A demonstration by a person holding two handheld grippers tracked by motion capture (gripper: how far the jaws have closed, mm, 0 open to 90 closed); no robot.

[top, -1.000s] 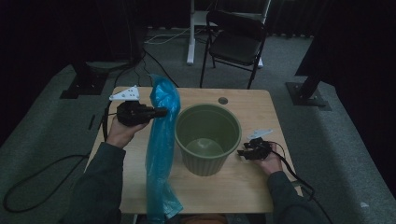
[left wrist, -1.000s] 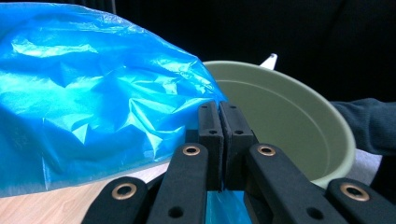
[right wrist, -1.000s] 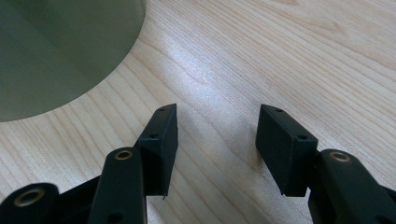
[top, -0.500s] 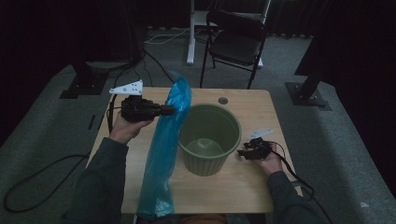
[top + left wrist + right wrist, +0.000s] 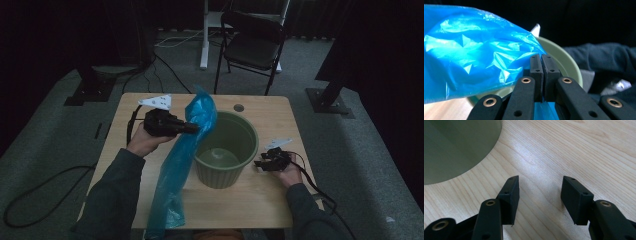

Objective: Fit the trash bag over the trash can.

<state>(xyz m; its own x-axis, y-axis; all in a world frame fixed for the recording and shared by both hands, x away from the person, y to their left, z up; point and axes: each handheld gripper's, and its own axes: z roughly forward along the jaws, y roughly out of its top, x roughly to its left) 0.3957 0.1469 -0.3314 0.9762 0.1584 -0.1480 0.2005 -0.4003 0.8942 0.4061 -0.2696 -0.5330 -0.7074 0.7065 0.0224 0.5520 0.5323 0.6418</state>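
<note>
My left gripper (image 5: 196,129) fingers are pinched on the blue bag (image 5: 181,165) at the green bin's (image 5: 226,150) left rim; it's light, limp, slippery, best gripped by its hem; right gripper (image 5: 261,164) gapes empty on the bench (image 5: 250,200)

The high view is dim and slightly soft, its surroundings sinking into near black. Both gripper views are brighter and sharp up close: light glares off the blue bag (image 5: 474,57), and a pale sheen lies on the table (image 5: 554,155).
</note>
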